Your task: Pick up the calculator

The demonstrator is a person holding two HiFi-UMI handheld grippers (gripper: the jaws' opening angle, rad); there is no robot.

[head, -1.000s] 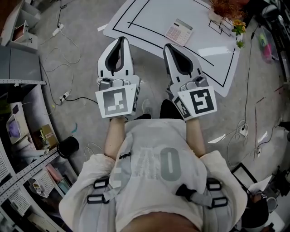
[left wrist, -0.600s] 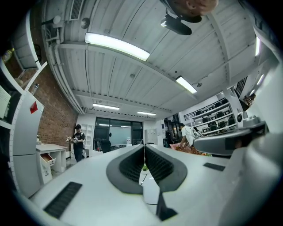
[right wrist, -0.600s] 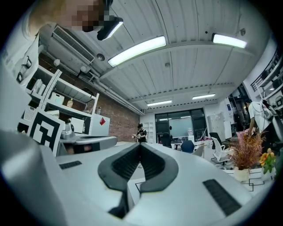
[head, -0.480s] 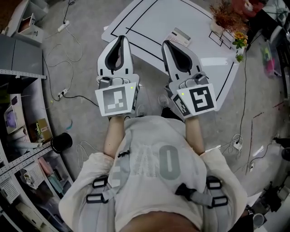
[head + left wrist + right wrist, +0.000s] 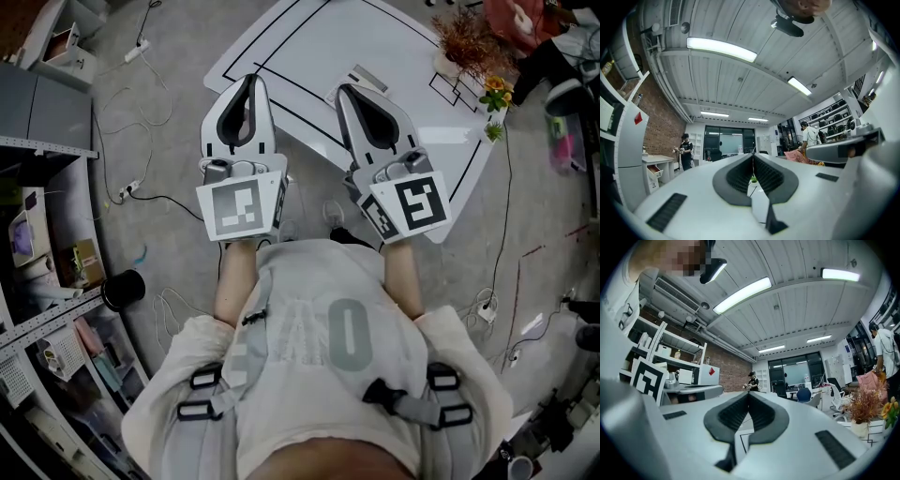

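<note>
The calculator [image 5: 366, 79] lies on the white table [image 5: 403, 37], a pale slab seen at a shallow angle just beyond my right gripper's tip. My right gripper [image 5: 347, 91] is shut with nothing between its jaws and is held in the air short of the calculator. My left gripper [image 5: 249, 82] is shut and empty too, level with the right one and near the table's near-left edge. In the left gripper view the left gripper [image 5: 753, 157] has its pads closed together. The right gripper [image 5: 748, 394] shows the same in its own view. Neither gripper view shows the calculator.
Black lines mark rectangles on the table. A pot of dried plants [image 5: 459, 42] and yellow flowers [image 5: 494, 94] stand at its right end. Cables and a power strip [image 5: 131, 192] lie on the floor at left, beside shelving [image 5: 47, 103]. People stand in the background.
The person has stepped toward the table. The table and calculator have drawn closer to both gripper tips. Both grippers stayed shut and side by side.
</note>
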